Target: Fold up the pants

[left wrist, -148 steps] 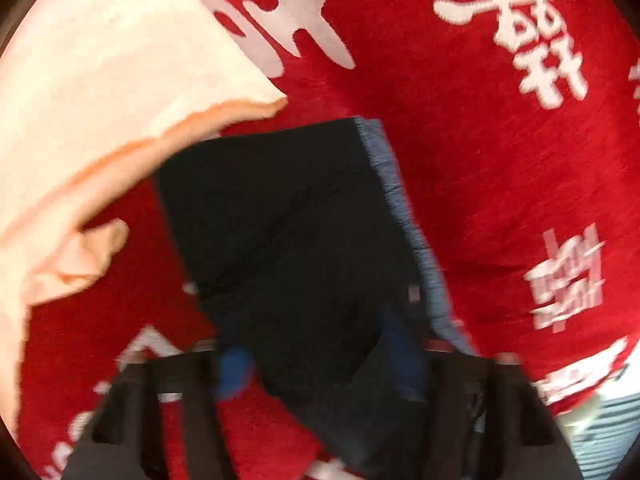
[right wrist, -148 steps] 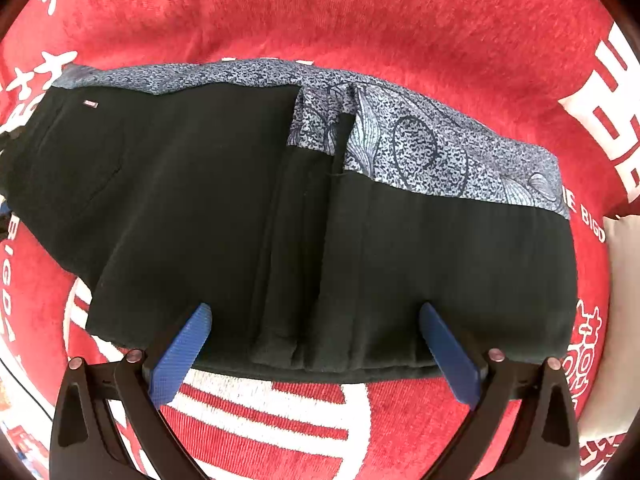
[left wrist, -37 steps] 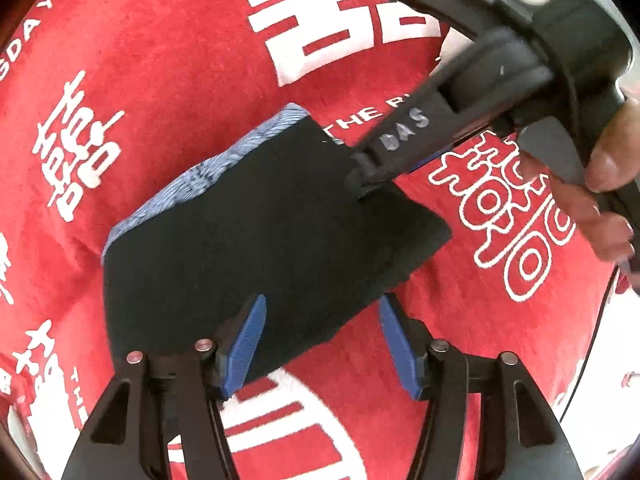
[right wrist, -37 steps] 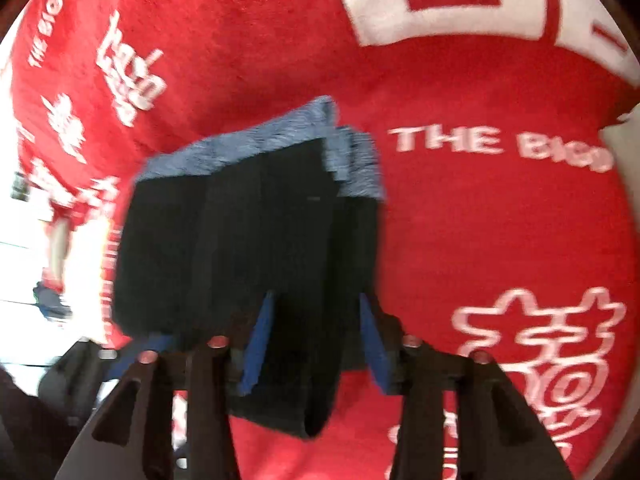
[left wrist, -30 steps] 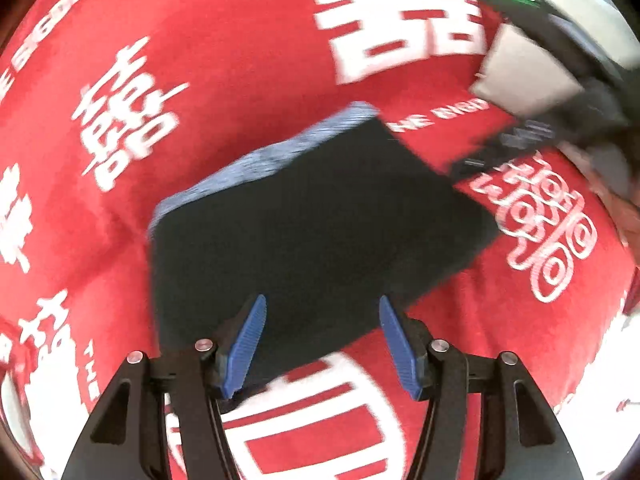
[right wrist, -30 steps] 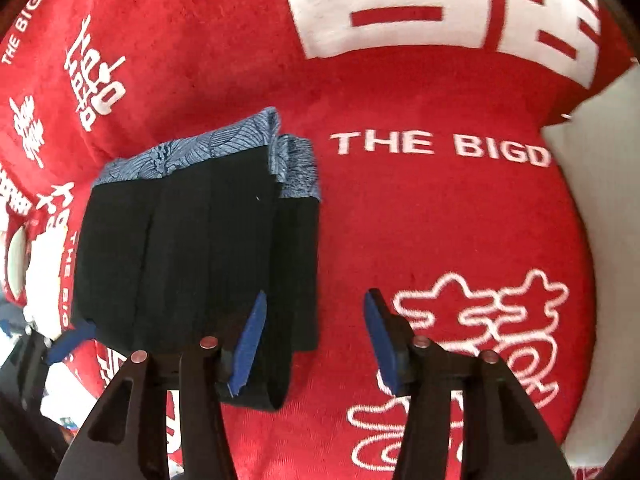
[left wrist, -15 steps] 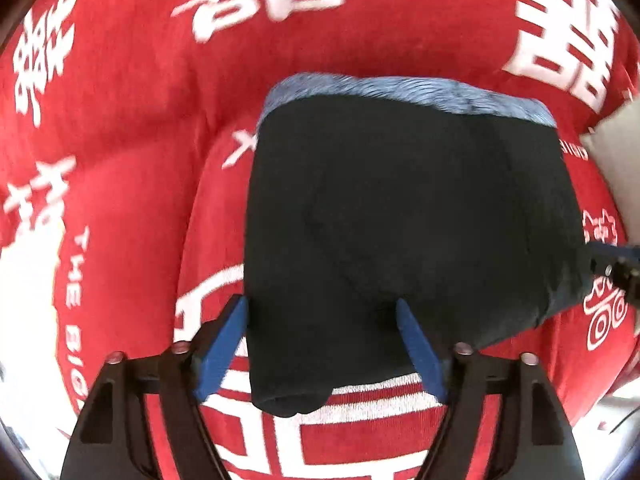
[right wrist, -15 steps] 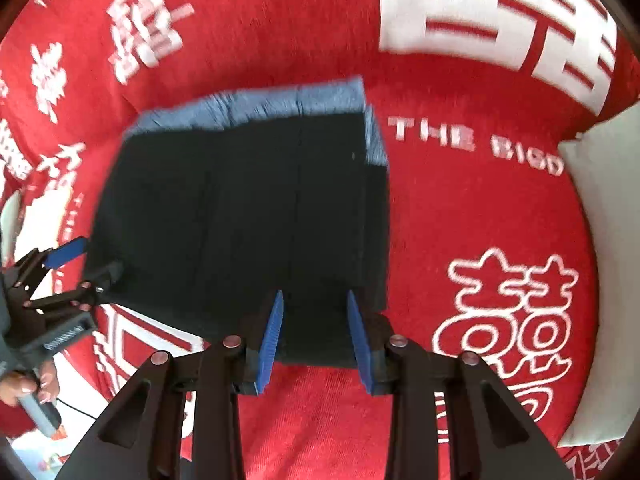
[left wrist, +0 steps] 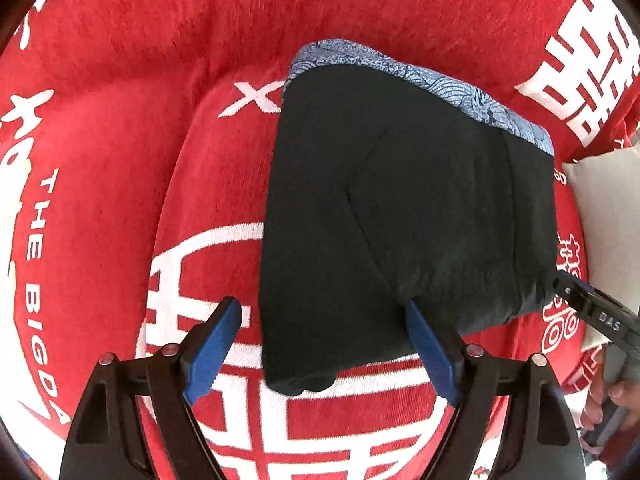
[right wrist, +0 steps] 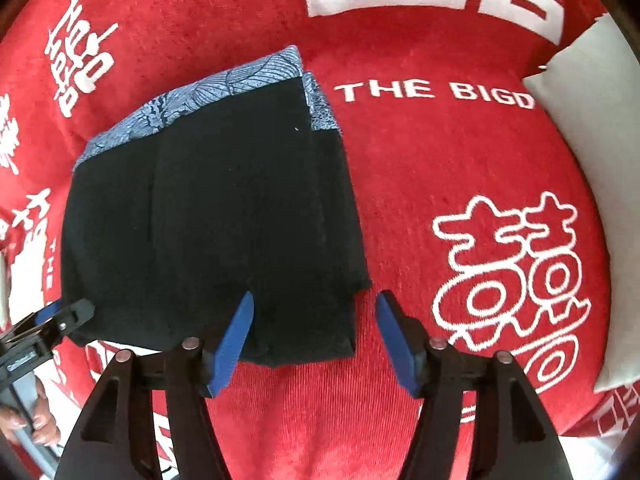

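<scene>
The black pants with a blue patterned waistband lie folded into a compact rectangle on the red cloth. They also show in the right wrist view. My left gripper is open and empty, its blue pads straddling the near left corner of the fold. My right gripper is open and empty over the near right corner. The right gripper's tip shows at the fold's right edge, and the left gripper's tip at its left edge.
The red cloth with white lettering covers the whole surface. A white cloth lies at the right, also seen in the left wrist view. A hand holds the left gripper's handle.
Both grippers have pulled back a little from the folded pants. The right gripper's jaws have opened wider. The pants lie still.
</scene>
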`<state>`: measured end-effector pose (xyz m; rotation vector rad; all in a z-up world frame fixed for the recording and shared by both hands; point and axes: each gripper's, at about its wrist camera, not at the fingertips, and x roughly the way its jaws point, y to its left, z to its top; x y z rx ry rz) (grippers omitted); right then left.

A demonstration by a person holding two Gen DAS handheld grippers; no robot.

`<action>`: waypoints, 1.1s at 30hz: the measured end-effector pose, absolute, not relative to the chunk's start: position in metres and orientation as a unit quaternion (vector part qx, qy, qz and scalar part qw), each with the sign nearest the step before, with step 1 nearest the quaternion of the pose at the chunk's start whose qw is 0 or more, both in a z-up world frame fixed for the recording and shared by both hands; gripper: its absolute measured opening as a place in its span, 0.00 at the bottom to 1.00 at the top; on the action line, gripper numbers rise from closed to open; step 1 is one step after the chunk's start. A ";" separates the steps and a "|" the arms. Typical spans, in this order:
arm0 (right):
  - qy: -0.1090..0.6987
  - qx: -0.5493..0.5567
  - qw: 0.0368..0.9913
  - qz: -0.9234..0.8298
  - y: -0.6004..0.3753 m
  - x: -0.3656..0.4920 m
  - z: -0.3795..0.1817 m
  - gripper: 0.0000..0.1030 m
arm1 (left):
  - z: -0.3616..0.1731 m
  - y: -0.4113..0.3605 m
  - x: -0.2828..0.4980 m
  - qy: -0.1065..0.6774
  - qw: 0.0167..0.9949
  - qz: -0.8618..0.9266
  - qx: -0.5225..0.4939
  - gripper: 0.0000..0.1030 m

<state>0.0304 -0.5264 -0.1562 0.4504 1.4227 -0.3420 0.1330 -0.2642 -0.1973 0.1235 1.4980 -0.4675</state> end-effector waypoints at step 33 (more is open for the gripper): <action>0.617 0.285 0.732 -0.051 -0.588 0.048 -0.149 0.77 | -0.181 -0.280 0.201 0.650 0.709 -0.265 0.069 0.82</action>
